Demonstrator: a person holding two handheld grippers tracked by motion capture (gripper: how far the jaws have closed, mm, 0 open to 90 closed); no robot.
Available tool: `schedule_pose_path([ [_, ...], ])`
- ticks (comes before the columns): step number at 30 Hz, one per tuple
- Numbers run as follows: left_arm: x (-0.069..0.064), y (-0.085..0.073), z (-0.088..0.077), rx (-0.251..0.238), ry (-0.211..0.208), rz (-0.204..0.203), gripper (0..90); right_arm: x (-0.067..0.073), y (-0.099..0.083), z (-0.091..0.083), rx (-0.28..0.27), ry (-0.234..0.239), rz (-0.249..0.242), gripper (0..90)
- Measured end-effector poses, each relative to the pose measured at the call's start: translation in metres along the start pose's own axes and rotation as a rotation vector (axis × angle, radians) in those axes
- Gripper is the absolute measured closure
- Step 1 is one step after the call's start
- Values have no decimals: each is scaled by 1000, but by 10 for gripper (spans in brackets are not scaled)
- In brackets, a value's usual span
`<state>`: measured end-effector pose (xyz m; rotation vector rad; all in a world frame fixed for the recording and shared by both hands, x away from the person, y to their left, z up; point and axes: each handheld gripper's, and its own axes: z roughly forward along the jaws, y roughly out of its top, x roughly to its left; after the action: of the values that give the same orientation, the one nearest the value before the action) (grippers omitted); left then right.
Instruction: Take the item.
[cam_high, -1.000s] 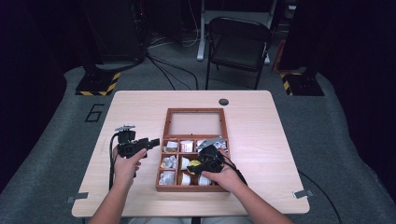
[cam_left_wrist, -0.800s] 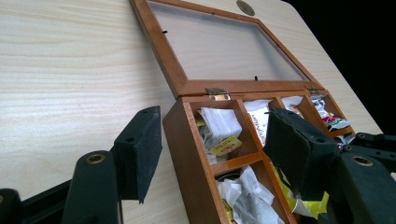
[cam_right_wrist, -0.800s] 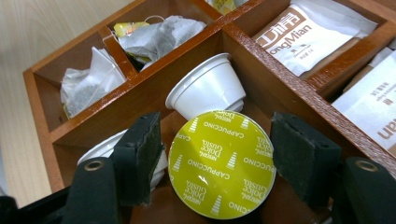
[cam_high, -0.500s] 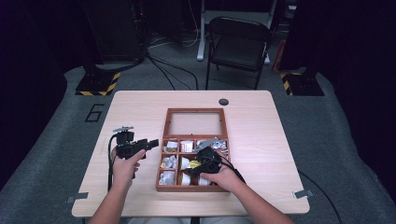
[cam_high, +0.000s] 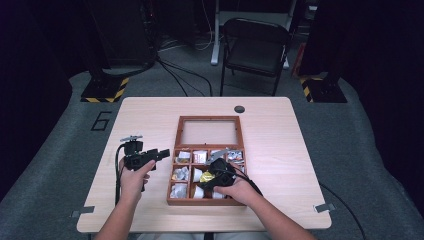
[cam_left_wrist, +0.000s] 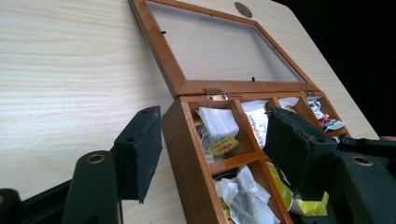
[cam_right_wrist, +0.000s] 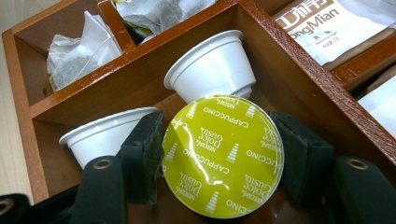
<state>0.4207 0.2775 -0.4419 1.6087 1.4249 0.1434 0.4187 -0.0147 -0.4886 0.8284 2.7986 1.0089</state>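
Note:
A brown wooden box (cam_high: 172, 172) with several compartments sits mid-table, its glass lid (cam_high: 209, 132) lying flat behind it. My right gripper (cam_high: 210, 179) reaches into a near middle compartment. Its jaws have just been closing, and both pads now press the rim of a coffee capsule with a yellow-green foil top (cam_right_wrist: 224, 154). Two white capsules (cam_right_wrist: 208, 70) (cam_right_wrist: 102, 135) lie beside it. My left gripper (cam_high: 161, 153) hovers just left of the box (cam_left_wrist: 187, 154) with its jaws apart (cam_left_wrist: 212, 121) and holds nothing.
Tea bags (cam_right_wrist: 77, 51) and sachets (cam_right_wrist: 327, 23) fill the other compartments. A round cable hole (cam_high: 239, 109) sits at the table's far edge. A black chair (cam_high: 255, 47) stands behind the table. Bare tabletop (cam_high: 280, 150) lies right of the box.
My right gripper has edged slightly nearer and leftward inside the box. My left gripper has stayed put.

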Motion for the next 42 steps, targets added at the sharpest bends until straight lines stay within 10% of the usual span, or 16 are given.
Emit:
schedule_pose_path([
  [19, 2, 2, -4, -14, -2, -20, 361, 4, 12, -30, -89, 31, 14, 388],
  [25, 5, 3, -2, -12, 3, -23, 361, -15, 7, -57, -152, 8, 92, 388],
  [42, 7, 7, 4, -11, -9, -25, 364, -101, -60, -134, -251, -241, 391, 389],
])
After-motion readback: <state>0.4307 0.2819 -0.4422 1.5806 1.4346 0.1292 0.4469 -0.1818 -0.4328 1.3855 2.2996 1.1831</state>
